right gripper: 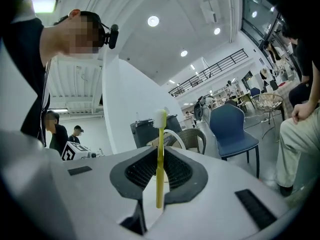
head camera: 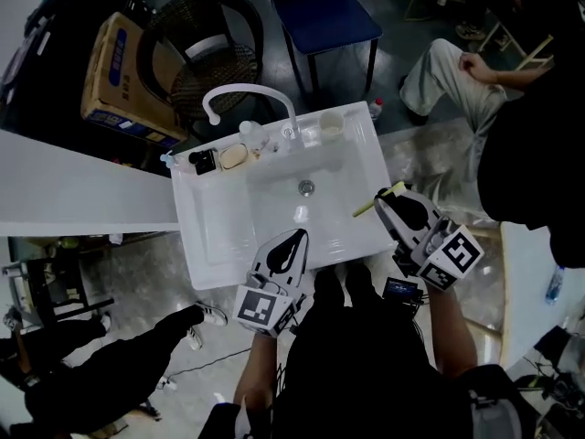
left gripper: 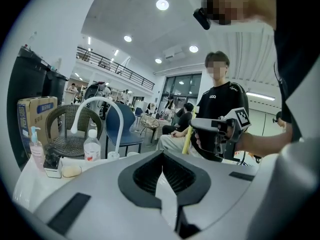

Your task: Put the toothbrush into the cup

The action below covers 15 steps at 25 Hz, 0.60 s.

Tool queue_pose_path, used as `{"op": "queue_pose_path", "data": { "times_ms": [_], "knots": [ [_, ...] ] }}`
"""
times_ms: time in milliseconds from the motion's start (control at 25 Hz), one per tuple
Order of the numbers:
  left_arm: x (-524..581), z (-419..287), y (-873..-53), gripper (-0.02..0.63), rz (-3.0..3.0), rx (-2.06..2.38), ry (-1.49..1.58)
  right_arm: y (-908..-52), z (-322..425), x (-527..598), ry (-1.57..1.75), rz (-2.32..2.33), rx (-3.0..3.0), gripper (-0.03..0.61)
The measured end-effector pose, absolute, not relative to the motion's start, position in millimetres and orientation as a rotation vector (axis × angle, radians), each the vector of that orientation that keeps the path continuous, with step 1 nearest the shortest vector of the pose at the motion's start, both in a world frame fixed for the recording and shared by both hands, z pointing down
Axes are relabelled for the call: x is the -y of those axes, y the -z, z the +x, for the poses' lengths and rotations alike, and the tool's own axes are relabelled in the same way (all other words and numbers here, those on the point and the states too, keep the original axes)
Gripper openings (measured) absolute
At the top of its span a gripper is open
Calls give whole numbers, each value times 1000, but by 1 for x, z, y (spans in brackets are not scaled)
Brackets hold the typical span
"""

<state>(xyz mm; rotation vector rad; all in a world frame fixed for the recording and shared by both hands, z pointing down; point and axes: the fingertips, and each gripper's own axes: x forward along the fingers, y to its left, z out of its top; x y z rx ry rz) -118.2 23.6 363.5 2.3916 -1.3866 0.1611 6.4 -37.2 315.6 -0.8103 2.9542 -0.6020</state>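
Sink point(head camera: 219, 231) fills the middle of the head view, with a curved tap point(head camera: 249, 94) at its back edge. Below centre, the left gripper point(head camera: 295, 238) hangs over the sink's near rim, its jaws pressed together with nothing between them. The cup point(head camera: 331, 126) stands on the back ledge, right of the tap. Further right, the right gripper point(head camera: 384, 200) pinches the yellow toothbrush point(head camera: 367, 208), well apart from the cup.

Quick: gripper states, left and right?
Left gripper: closed, nothing between the jaws.
Right gripper: closed on the toothbrush.
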Motion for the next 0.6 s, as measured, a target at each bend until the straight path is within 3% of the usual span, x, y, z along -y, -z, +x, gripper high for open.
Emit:
{"op": "queue_pose_path", "data": {
  "times_ms": [600],
  "knots": [
    [72, -74, -391, 11, 2407, 1310, -187, -355, 17, 119, 656, -791, -2939, 49]
  ]
}}
